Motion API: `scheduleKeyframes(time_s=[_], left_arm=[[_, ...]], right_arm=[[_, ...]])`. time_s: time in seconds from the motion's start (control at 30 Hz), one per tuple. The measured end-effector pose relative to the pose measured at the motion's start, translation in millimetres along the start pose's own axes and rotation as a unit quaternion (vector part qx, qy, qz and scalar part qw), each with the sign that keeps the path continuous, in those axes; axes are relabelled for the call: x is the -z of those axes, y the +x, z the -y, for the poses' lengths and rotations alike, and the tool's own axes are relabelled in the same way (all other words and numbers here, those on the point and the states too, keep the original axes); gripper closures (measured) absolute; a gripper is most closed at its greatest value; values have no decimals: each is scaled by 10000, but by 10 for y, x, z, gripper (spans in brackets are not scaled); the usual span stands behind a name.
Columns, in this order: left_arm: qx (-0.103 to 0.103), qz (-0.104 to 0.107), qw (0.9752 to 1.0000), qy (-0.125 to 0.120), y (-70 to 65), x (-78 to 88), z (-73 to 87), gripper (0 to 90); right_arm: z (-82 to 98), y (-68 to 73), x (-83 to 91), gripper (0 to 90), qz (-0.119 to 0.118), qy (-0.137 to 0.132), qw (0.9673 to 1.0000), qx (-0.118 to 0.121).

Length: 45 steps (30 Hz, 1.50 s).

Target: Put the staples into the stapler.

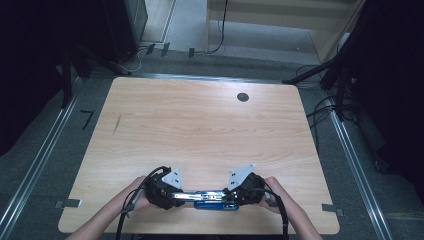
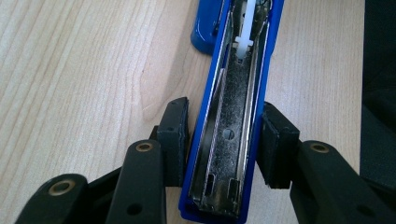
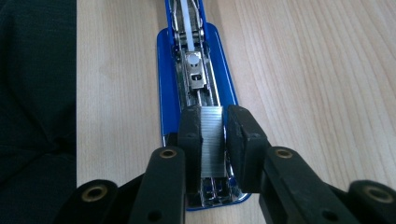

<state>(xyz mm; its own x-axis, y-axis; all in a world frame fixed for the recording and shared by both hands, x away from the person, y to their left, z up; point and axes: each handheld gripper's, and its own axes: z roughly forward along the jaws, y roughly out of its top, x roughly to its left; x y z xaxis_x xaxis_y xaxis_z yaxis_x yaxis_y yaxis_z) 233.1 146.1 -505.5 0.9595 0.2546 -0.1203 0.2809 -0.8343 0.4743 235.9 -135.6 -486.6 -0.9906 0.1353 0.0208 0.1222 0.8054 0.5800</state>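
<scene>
At the near edge of the wooden surface, the person's two hands are holding the grippers facing each other, with a blue stapler lying opened out between them. The left gripper is sitting at the stapler's left end; in the left gripper view its jaws are clamping the flipped-open blue top arm from both sides, pads pressing on the blue walls, the metal channel inside facing up. The right gripper is sitting at the right end; in the right gripper view its jaws are pinching a silver strip of staples just above the open magazine of the stapler's base, which is lying flat on the wood. A cable is trailing from each gripper toward the person. Farther off, the middle of the surface is lying bare, and near the far edge a small dark round grommet is sitting in the wood.
</scene>
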Motion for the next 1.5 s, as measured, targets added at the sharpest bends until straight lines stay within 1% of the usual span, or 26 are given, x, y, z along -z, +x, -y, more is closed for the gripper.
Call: scheduleKeyframes(time_s=[0.1, 0.3, 0.57, 0.8, 0.93, 1.07, 1.13, 1.27, 1.3, 1.33, 1.37, 1.4, 1.47, 1.5], left_arm=[[2, -5, 10000, -2, -1, 0, 0, 601], [5, -5, 10000, -4, -1, 0, 1, 600], [9, -1, 10000, 0, 1, 0, -2, 600], [11, -1, 10000, 2, -1, -1, -2, 599], [11, -4, 10000, 3, -1, -1, -2, 599], [15, 4, 10000, 6, -1, -1, -3, 600], [12, 2, 10000, 5, 0, -1, -4, 600], [0, -2, 10000, 5, 0, -2, -4, 600], [-3, -6, 10000, 6, -1, -2, -4, 600], [-2, -6, 10000, 11, -1, -1, -5, 600], [-3, -4, 10000, 3, -1, -1, -3, 600], [-2, -6, 10000, 7, -2, -1, -4, 600], [-6, -8, 10000, 12, -2, -1, -4, 600], [-5, -8, 10000, 10, -2, 0, -4, 600]], right_arm=[[1, 6, 1, 792, 4, 27, 10000, 34], [15, 0, 17, 795, -31, -17, 9999, 112], [28, -18, 20, 796, -117, 38, 9995, 294], [25, -22, 36, 789, -133, 88, 9995, 290], [40, -28, 44, 745, -134, 115, 9997, 194], [43, -40, 70, 700, -184, -9, 9998, 83], [34, -46, 77, 675, -107, -15, 9999, -83], [3, -49, 55, 604, 65, 23, 9995, -309], [-11, -52, 44, 582, 168, 44, 9990, -404], [-25, -51, 33, 582, 190, 54, 9985, -511], [-40, -46, 19, 566, 238, 68, 9982, -548], [-60, -41, 5, 549, 314, 81, 9974, -637], [-96, -26, -14, 538, 314, 29, 9968, -738], [-115, -19, -26, 532, 413, 27, 9963, -758]])
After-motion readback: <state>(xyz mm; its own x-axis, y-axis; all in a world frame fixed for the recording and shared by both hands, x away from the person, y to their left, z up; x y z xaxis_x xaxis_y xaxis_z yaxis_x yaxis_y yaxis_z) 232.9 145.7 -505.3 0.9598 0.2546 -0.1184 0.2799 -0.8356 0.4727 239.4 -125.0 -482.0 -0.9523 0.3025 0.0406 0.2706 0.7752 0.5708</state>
